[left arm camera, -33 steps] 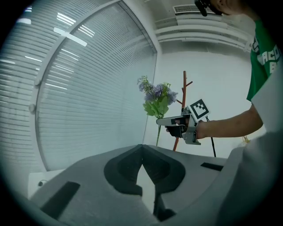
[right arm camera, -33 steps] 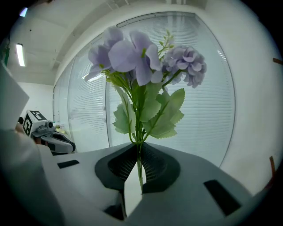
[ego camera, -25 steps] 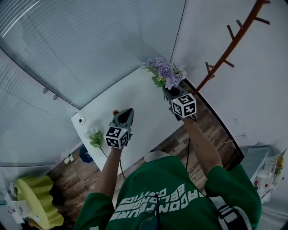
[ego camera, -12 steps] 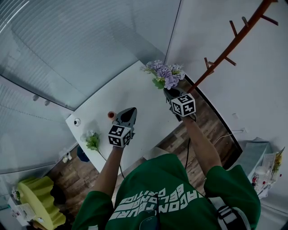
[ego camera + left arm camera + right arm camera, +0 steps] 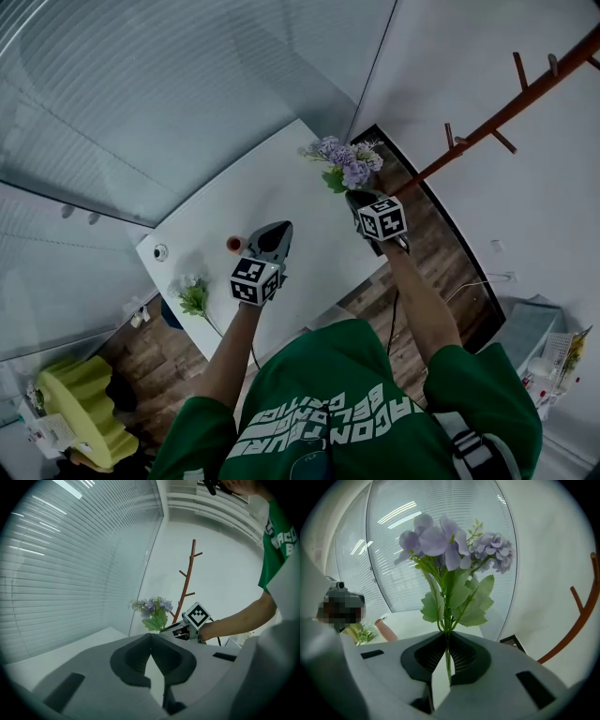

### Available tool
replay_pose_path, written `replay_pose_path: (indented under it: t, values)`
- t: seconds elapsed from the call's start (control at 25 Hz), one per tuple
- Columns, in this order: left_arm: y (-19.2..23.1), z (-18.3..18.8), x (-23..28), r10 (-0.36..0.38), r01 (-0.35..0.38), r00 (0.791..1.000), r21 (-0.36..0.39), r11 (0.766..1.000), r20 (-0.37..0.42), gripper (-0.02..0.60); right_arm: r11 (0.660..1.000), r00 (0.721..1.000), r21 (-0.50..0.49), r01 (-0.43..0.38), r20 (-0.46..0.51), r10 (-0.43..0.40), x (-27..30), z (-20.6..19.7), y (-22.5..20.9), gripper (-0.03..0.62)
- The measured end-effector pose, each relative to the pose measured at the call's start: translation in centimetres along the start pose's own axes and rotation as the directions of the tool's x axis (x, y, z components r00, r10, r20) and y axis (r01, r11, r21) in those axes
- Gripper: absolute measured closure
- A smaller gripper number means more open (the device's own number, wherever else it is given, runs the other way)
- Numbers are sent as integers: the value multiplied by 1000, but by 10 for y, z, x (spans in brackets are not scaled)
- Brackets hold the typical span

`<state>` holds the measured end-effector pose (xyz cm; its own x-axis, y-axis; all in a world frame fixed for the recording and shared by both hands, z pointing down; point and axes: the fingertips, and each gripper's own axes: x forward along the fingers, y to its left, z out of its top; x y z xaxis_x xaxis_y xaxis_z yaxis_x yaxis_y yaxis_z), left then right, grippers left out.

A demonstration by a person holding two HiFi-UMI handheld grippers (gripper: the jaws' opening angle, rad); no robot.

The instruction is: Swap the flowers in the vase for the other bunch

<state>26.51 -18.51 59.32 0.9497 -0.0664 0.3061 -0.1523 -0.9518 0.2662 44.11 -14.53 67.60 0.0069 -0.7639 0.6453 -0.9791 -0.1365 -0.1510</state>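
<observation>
A bunch of purple flowers (image 5: 342,161) with green leaves hangs above the far right part of the white table (image 5: 281,187). My right gripper (image 5: 356,195) is shut on its thin stem (image 5: 448,660), and the blooms (image 5: 440,538) fill the right gripper view. A small orange vase (image 5: 234,244) stands on the table, seen as well in the right gripper view (image 5: 385,630); whether it holds flowers I cannot see. My left gripper (image 5: 279,229) hovers just right of the vase, its jaws together with nothing between them (image 5: 151,636). A second bunch, white with green leaves (image 5: 192,295), lies at the table's near left edge.
A red-brown coat rack (image 5: 506,108) stands at the right by the wall. A small round white object (image 5: 160,251) sits at the table's left corner. Frosted glass walls (image 5: 187,84) close in the far side. A yellow seat (image 5: 84,412) is on the floor, lower left.
My right gripper has sunk toward the table with the purple bunch still in it. My left gripper has shifted a little forward and down beside the vase.
</observation>
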Motion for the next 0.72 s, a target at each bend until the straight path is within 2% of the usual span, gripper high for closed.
replay_pose_path:
  t: [0.32,0.72]
  values:
    - [19,2,23,11,-11,1000,-34,999,-12,575,999,989,16,-38,-140,40,48,-29,-15,562]
    - [42,-4,36,20,-22,1000,-68,997,-22,575,997,960,38,-67,-270,75,93,-58,-20,562]
